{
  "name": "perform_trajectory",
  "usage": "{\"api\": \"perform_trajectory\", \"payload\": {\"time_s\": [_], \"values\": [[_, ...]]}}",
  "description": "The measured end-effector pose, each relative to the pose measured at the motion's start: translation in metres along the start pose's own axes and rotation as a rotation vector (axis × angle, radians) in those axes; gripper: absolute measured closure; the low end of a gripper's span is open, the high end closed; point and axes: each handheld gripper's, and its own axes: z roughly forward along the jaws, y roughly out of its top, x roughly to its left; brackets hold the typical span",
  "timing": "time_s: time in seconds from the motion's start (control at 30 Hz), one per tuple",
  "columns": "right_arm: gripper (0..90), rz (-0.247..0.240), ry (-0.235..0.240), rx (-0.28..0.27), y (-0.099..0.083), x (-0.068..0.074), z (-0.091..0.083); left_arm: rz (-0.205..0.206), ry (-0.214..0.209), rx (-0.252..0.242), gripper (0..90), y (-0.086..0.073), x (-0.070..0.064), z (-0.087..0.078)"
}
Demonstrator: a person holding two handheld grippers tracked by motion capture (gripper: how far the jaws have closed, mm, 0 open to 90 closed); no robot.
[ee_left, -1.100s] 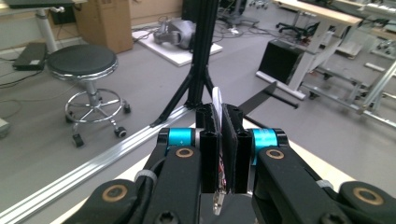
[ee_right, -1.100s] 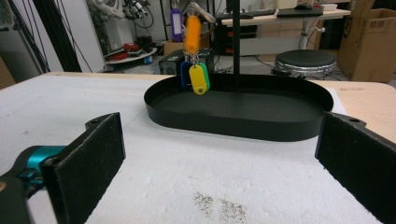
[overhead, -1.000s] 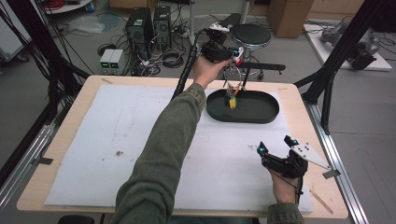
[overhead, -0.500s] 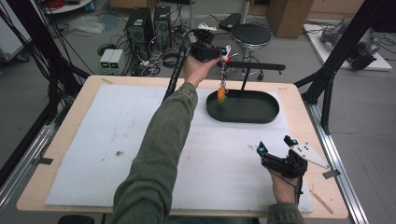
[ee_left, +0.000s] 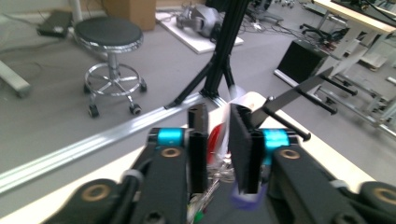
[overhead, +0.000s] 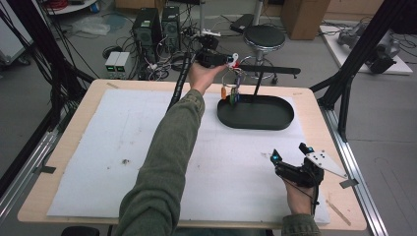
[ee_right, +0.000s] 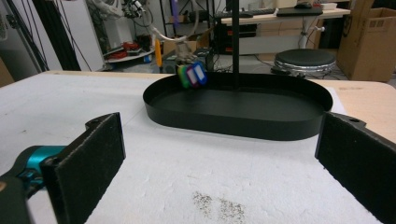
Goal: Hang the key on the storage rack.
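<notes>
My left gripper point(overhead: 230, 60) is held high beyond the far left end of the black oval tray point(overhead: 255, 123). It is shut on a bunch of coloured key tags point(overhead: 230, 91), which dangles on wire loops just over the tray's left rim. In the left gripper view the jaws pinch a red and white tag point(ee_left: 215, 140), and a purple tag point(ee_left: 244, 201) hangs below. The right gripper view shows the tags point(ee_right: 192, 74) hanging above the tray's wall point(ee_right: 233, 122). Open and holding nothing, my right gripper point(overhead: 288, 152) rests on the white mat at the front right.
A black post point(overhead: 258, 84) rises from the tray's back edge and carries a horizontal bar point(overhead: 275, 70). The white mat point(overhead: 113, 147) covers most of the wooden table. A stool point(overhead: 264, 37), computer cases and cables stand on the floor behind.
The left gripper has drawn back to the left with the tags. The bunch went from hanging low in the tray to hanging higher over its left rim. The right gripper has stayed put.
</notes>
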Motion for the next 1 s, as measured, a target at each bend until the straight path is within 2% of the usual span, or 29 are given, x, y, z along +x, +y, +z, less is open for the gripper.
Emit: {"api": "perform_trajectory", "payload": {"time_s": [0.13, 0.3, 0.47, 0.5, 0.53, 0.6, 0.67, 0.73, 0.8, 1.0], "values": [[0.5, -0.001, 0.002, -0.002, 0.0, 0.0, 0.0, -0.043, -0.021, -0.008, 62.1, -0.004, 0.006, -0.004], [0.5, 0.001, 0.003, 0.003, 0.0, 0.001, 0.0, -0.104, -0.072, -0.023, 48.6, -0.008, 0.015, -0.01], [0.5, 0.0, 0.001, 0.002, 0.0, 0.001, 0.0, -0.122, -0.109, -0.051, 40.7, -0.012, 0.022, -0.019], [0.5, 0.0, 0.002, 0.003, 0.0, 0.001, 0.0, -0.119, -0.128, -0.05, 40.7, -0.013, 0.023, -0.021], [0.5, 0.001, 0.002, 0.001, 0.0, 0.001, 0.0, -0.11, -0.118, -0.057, 40.2, -0.015, 0.023, -0.023], [0.5, 0.0, 0.002, 0.002, 0.0, 0.001, 0.0, -0.083, -0.089, -0.057, 30.6, -0.017, 0.021, -0.026], [0.5, -0.004, 0.002, 0.001, 0.0, 0.001, 0.0, -0.063, -0.087, -0.029, 21.6, -0.018, 0.02, -0.027], [0.5, -0.002, 0.003, 0.0, 0.0, 0.001, 0.0, -0.033, -0.073, 0.015, 8.8, -0.018, 0.018, -0.028], [0.5, -0.005, 0.002, 0.0, 0.0, 0.001, 0.0, -0.027, -0.085, 0.037, 1.7, -0.02, 0.018, -0.028], [0.5, -0.003, 0.004, 0.001, 0.0, 0.002, 0.001, -0.014, -0.101, 0.061, 1.6, -0.026, 0.021, -0.034]]}}
